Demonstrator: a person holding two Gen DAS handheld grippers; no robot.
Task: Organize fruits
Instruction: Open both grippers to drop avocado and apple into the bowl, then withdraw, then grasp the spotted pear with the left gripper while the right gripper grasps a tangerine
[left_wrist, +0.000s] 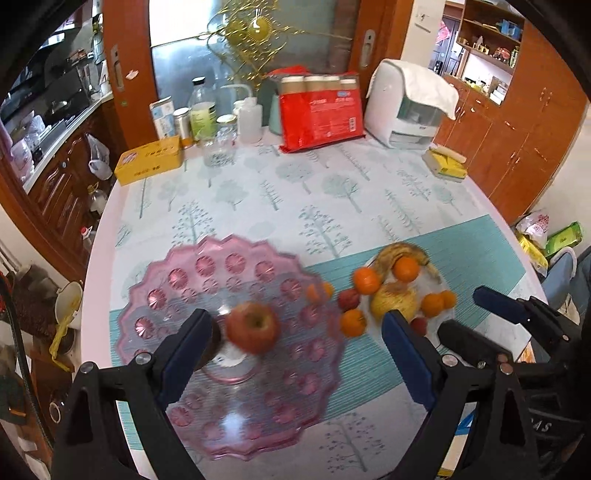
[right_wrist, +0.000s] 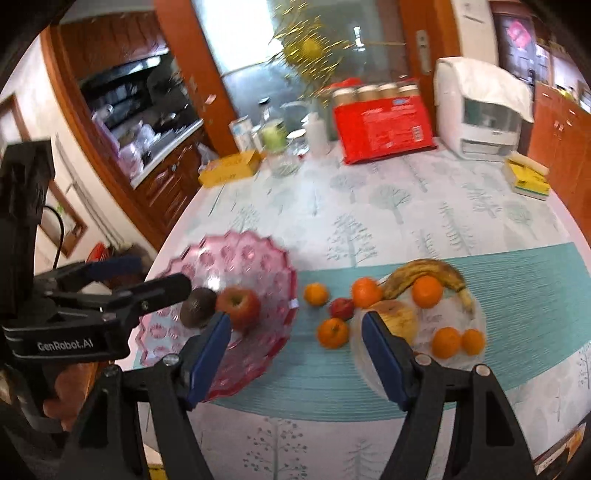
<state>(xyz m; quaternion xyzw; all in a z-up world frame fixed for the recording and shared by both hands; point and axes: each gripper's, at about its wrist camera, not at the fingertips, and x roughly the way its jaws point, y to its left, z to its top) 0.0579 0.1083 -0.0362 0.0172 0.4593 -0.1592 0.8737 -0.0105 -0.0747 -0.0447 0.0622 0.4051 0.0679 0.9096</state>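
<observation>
A pink scalloped glass dish (left_wrist: 177, 280) (right_wrist: 255, 254) holds a red apple (left_wrist: 253, 326) (right_wrist: 238, 302) and a dark avocado (right_wrist: 197, 306). My left gripper (left_wrist: 295, 332) is open above the dish, the apple between its fingers but untouched. My right gripper (right_wrist: 295, 332) is open and empty over the teal mat. A clear plate (right_wrist: 476, 314) (left_wrist: 443, 288) holds a spotted banana (right_wrist: 424, 273), a yellow apple (right_wrist: 399, 317) and oranges (right_wrist: 426, 290). Loose oranges (right_wrist: 332, 332) and a small red fruit (right_wrist: 341, 308) lie between dish and plate.
At the table's back stand a red package (left_wrist: 319, 110), a white appliance (left_wrist: 402, 107), jars and bottles (left_wrist: 221, 125), a yellow box (left_wrist: 149, 164) and yellow sponges (left_wrist: 447, 164). The left gripper shows at the left of the right wrist view (right_wrist: 147, 280).
</observation>
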